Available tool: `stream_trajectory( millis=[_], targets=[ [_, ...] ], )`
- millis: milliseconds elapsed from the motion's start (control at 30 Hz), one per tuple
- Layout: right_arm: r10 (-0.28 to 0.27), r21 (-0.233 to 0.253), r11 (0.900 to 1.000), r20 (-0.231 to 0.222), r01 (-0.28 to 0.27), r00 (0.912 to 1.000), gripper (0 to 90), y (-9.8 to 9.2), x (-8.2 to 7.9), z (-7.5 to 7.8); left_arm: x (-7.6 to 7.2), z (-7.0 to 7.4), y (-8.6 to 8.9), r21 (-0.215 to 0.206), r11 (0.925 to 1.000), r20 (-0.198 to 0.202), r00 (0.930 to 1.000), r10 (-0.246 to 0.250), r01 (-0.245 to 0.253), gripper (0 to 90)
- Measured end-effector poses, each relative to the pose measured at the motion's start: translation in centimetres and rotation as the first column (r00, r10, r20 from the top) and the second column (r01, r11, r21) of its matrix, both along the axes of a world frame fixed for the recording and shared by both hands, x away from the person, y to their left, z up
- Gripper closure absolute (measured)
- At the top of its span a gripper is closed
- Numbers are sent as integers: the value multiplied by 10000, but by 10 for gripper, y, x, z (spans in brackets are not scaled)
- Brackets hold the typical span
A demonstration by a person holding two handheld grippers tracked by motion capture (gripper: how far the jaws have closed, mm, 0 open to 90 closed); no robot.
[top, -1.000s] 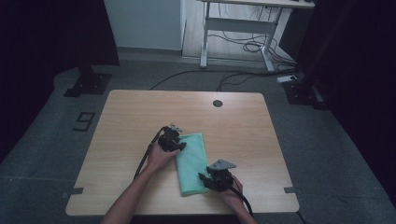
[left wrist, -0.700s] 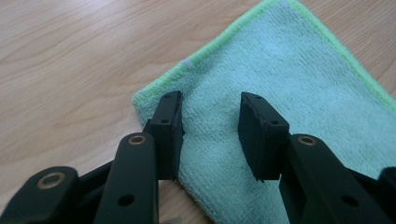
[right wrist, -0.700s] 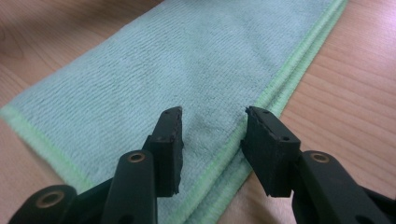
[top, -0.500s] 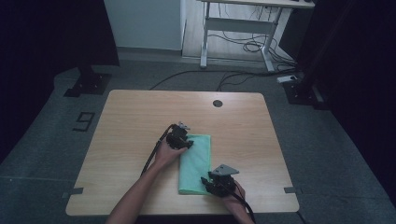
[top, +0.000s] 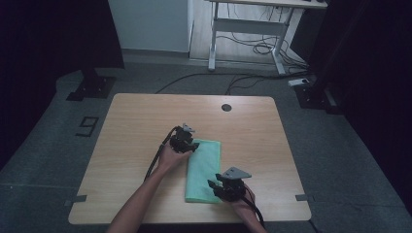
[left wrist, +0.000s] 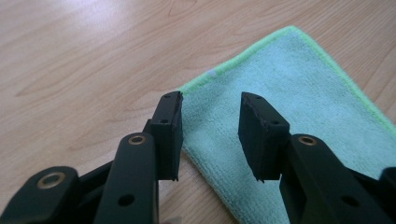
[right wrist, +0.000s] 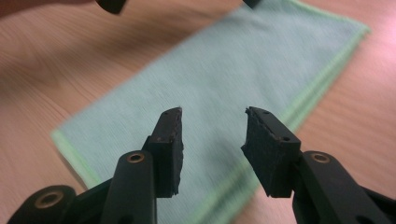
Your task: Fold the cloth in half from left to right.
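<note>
A dim room with grey carpet surrounds a light wooden table (top: 145,121), and a white desk frame (top: 243,29) with loose cables stands beyond it at twelve o'clock. A small dark round hole (top: 226,107) sits in the tabletop near its far edge.

A green cloth (top: 204,170) lies flat on the table, folded into a long rectangle running from about twelve to six o'clock, a little toward the near side of the table's centre. Its edge carries a brighter green hem.

The left gripper (top: 187,143) sits at the cloth's far left corner, at roughly eleven o'clock from the cloth's middle, held in the person's left hand (top: 170,158), whose forearm comes in from six o'clock. In the left gripper view its jaws stand spread apart with nothing between them: the left jaw hangs over the cloth's corner edge and the right jaw over the cloth (left wrist: 280,107) itself, just above the fabric; whether they touch it I cannot tell.

The right gripper (top: 226,184) rests at the cloth's near right edge, at about five o'clock from the cloth's middle, with its grey plate on top. In the right gripper view its jaws are likewise spread and empty, hovering over the cloth (right wrist: 224,70) near its hemmed long edge; that view is somewhat blurred.
</note>
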State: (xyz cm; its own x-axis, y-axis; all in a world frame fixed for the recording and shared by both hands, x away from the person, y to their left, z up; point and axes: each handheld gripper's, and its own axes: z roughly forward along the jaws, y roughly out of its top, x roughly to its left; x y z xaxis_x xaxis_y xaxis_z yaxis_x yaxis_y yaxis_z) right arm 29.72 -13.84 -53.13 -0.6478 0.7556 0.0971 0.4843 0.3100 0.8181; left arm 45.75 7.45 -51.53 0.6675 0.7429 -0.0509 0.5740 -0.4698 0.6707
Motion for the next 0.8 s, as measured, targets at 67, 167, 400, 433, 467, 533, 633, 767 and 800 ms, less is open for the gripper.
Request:
stream_trajectory(
  millis=[67, 167, 400, 433, 467, 533, 633, 767, 800],
  targets=[
    [203, 123, 9997, 45, -203, 9998, 558, 6, 3, 3, -1, 1, -1, -43, 10000, 60, 10000, -43, 44, 603],
    [484, 289, 9984, 61, -485, 9988, 555, 19, 12, 6, 0, -1, -3, 10, 9999, 0, 9999, -163, 163, 606],
    [864, 185, 9961, 110, -866, 9962, 588, 46, 45, 4, 6, -13, -2, 15, 9999, -432, 9990, -104, 105, 626],
    [856, 117, 9963, 90, -857, 9963, 597, 48, 50, 3, 7, -15, -2, 6, 9999, -453, 9989, -100, 100, 627],
    [819, 82, 9966, 53, -819, 9966, 603, 51, 54, 1, 7, -16, -2, -5, 9999, -464, 9989, -113, 113, 629],
    [774, 45, 9970, -102, -774, 9969, 611, 55, 62, -1, 8, -16, -2, -42, 9999, -499, 9987, -104, 102, 632],
    [748, -29, 9972, -163, -749, 9971, 614, 61, 71, -3, 9, -17, 0, -144, 9999, -611, 9981, -59, 51, 635],
    [612, -126, 9980, -106, -613, 9981, 618, 66, 78, -6, 9, -18, 1, -191, 9998, -618, 9981, -73, 61, 638],
    [608, -145, 9980, -123, -609, 9981, 620, 67, 79, -7, 9, -18, 1, -190, 9998, -628, 9980, -60, 48, 638]
  ],
)
